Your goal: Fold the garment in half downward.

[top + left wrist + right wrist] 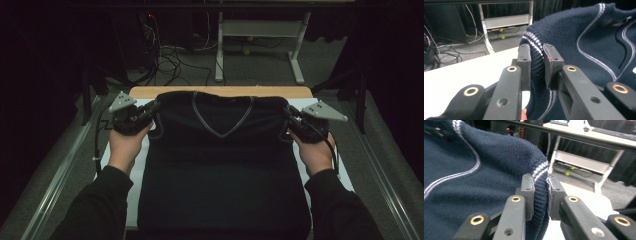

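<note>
We are holding a dark blue sweater (220, 160) that is lying flat on the white table (120, 200). Our left gripper (150, 111) is pinching the ribbed, striped edge (537, 50) at the far left corner of the sweater. Our right gripper (290, 116) is pinching the same kind of striped edge (540, 171) at the far right corner. In both gripper views the knit is squeezed tight between the two black pads, so neither grip is loose.

The sweater is sitting right between our two hands. Each hand is just as close to its own corner. The V-neck (222, 117) is at the far end, with its point aiming toward us. The long way of the sweater is running from far to near, and the bottom part is lying closest to us. The line between our two grippers is going left to right, across that long way. We think any pull or fold is going to have to move both corners together.
</note>
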{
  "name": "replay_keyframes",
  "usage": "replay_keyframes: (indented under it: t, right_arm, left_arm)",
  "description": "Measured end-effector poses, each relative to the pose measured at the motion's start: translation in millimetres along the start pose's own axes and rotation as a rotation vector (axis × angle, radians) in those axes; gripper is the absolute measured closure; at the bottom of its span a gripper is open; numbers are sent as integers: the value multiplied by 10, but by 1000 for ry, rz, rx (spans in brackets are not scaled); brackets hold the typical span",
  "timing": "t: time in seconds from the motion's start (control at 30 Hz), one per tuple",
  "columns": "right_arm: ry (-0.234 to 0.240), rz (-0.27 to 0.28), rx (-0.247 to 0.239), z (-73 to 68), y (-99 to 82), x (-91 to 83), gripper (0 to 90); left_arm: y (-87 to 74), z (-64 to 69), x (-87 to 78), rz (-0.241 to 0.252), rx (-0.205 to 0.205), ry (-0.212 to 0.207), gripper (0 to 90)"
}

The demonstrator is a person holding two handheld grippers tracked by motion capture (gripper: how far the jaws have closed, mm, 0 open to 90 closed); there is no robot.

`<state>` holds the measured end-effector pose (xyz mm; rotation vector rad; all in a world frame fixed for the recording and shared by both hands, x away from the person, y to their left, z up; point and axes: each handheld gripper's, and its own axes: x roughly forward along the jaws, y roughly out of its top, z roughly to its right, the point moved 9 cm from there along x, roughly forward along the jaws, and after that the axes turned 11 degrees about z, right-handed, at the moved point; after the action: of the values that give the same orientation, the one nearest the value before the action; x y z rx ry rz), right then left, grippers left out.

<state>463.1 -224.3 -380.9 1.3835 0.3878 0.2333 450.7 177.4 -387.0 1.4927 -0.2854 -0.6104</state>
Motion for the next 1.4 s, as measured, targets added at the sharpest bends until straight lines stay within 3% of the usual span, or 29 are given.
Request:
replay_keyframes:
  t: [0.17, 0.2, 0.3, 0.4, 0.43, 0.53, 0.6, 0.7, 1.0, 1.13, 1.23, 1.27, 1.3, 1.33, 1.4]
  right_arm:
    - [49, 5, 3, -165, -228, -303, 788]
    - [66, 5, -11, -240, -330, -444, 788]
    - [83, 5, -13, -304, -428, -570, 787]
    - [111, -22, -48, -455, -726, -824, 787]
    - [111, -22, -48, -455, -726, -824, 787]
    - [138, -55, -75, -563, -955, -994, 788]
    - [141, -57, -72, -581, -980, -1027, 788]
    - [153, -36, -58, -641, -984, -1179, 787]
    - [203, -39, -18, -822, -1010, -1625, 785]
    - [200, -57, -15, -859, -1046, -1759, 782]
    - [208, -97, 2, -875, -1123, -1788, 781]
    - [208, -133, 16, -876, -1181, -1765, 779]
    - [208, -133, 16, -876, -1181, -1765, 779]
    - [208, -183, 23, -866, -1267, -1700, 769]
    - [204, -204, 23, -859, -1303, -1669, 763]
  left_arm:
    - [-259, 175, -258, -6, -6, -44, 739]
    - [-308, 214, -316, -7, -1, -54, 739]
    - [-506, 347, -470, -28, 17, -79, 739]
    - [-748, 465, -605, -66, 31, -101, 739]
    - [-827, 498, -646, -75, 31, -106, 739]
    - [-1055, 568, -759, -110, 22, -123, 738]
    - [-1170, 600, -853, -117, 3, -134, 738]
    - [-1232, 667, -1002, -122, -19, -154, 738]
    - [-1317, 924, -1482, -116, -14, -204, 736]
    - [-1405, 987, -1540, -146, -1, -216, 731]
    - [-1458, 949, -1507, -176, -37, -217, 731]
    - [-1526, 924, -1452, -220, -38, -211, 730]
    - [-1526, 924, -1452, -220, -38, -211, 726]
    - [-1565, 900, -1404, -245, -40, -200, 725]
    - [-1642, 827, -1286, -292, -61, -176, 724]
